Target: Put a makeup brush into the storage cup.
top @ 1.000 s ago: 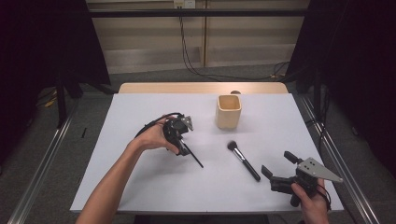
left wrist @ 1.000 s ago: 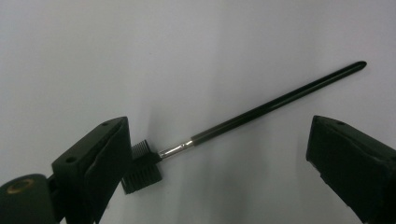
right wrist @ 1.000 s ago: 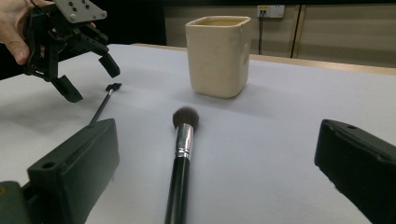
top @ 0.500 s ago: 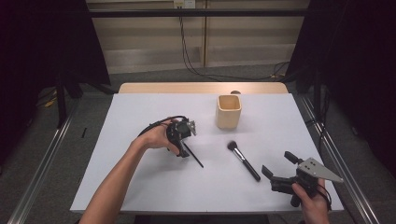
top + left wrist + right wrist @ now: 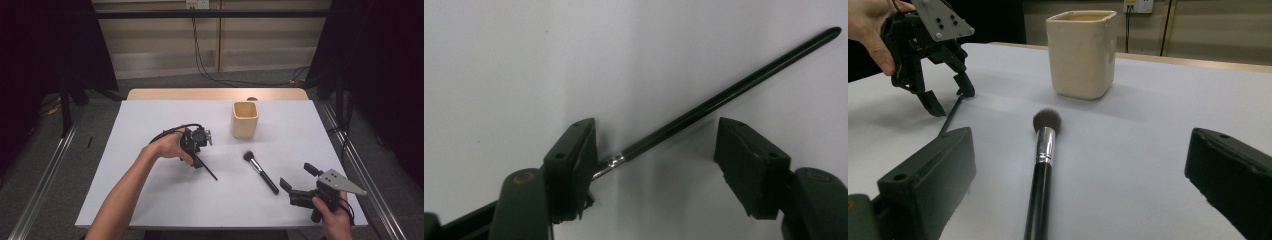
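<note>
Since a second ago the left gripper (image 5: 199,148) has barely shifted over the thin black brush (image 5: 206,168), but its jaws have been closing in around it.

High view: that thin brush lies on the white table (image 5: 150,120) beneath the left gripper, its handle running out toward the near edge. The powder brush (image 5: 261,171) lies apart to the right, the beige cup (image 5: 244,119) behind both. The right gripper (image 5: 299,181) waits near the front right corner, jaws spread, empty.

Left gripper view: the thin brush (image 5: 724,96) crosses the gap at a slant. Its silver ferrule touches the left jaw; the right jaw stands clear. So, half-closed, not yet pinching. I'd judge it light, stiff and slick, likely to roll or pivot; best taken just above the ferrule.

Right gripper view: wide-open jaws frame the powder brush (image 5: 1042,170), the cup (image 5: 1081,52) beyond and the left gripper (image 5: 950,100) planted over the thin handle.
</note>
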A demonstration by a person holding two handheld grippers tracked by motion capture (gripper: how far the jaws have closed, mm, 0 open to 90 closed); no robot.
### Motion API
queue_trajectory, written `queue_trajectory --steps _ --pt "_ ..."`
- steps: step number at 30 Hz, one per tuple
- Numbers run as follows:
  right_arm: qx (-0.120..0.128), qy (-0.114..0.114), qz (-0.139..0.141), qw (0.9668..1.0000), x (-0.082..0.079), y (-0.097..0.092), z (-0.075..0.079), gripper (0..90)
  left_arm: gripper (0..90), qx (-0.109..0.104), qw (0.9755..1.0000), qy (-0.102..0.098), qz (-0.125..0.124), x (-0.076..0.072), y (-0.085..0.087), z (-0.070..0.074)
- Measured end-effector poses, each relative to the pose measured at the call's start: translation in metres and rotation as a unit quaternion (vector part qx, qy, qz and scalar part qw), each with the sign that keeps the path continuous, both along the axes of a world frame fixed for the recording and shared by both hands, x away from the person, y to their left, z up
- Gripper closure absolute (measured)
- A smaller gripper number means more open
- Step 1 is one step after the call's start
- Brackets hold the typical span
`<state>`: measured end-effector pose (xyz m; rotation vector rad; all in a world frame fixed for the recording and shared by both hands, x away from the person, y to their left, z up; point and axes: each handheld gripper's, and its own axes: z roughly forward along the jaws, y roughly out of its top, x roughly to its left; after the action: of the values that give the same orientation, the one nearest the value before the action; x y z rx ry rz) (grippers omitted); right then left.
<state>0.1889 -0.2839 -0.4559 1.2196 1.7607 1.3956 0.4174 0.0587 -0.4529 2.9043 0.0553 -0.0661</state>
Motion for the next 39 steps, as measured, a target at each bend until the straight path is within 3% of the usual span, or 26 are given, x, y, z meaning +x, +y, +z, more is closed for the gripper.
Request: queue_trajectory --steps 4,14,19,26,33,34,39 --pt "0.000 0.000 -0.002 1.0000 -0.001 0.000 0.000 0.0 52.4 0.012 0.9999 0.004 -0.003 0.000 0.002 0.003" --pt "0.000 -0.001 -0.002 1.0000 -0.001 0.000 0.000 0.0 68.1 0.029 0.9995 0.007 -0.009 -0.005 -0.001 0.005" --pt "0.000 -0.001 -0.003 1.0000 -0.001 0.000 0.000 0.0 79.1 0.029 0.9993 0.023 -0.009 -0.005 0.000 0.005" --pt "-0.002 -0.001 -0.002 1.0000 0.000 0.000 0.000 0.0 85.5 0.031 0.9992 0.024 -0.011 -0.006 0.001 0.005" --pt "-0.003 -0.001 -0.004 1.0000 0.000 -0.001 0.000 0.0 85.7 0.014 0.9991 0.036 0.017 -0.004 0.005 0.005" --pt "-0.002 -0.001 -0.004 1.0000 0.000 -0.001 0.000 0.0 85.7 0.004 0.9987 0.041 0.031 -0.004 0.007 0.005" --pt "-0.001 -0.001 -0.004 1.0000 0.000 0.000 0.000 0.0 85.7 -0.012 0.9975 0.048 0.051 -0.002 0.013 0.005"
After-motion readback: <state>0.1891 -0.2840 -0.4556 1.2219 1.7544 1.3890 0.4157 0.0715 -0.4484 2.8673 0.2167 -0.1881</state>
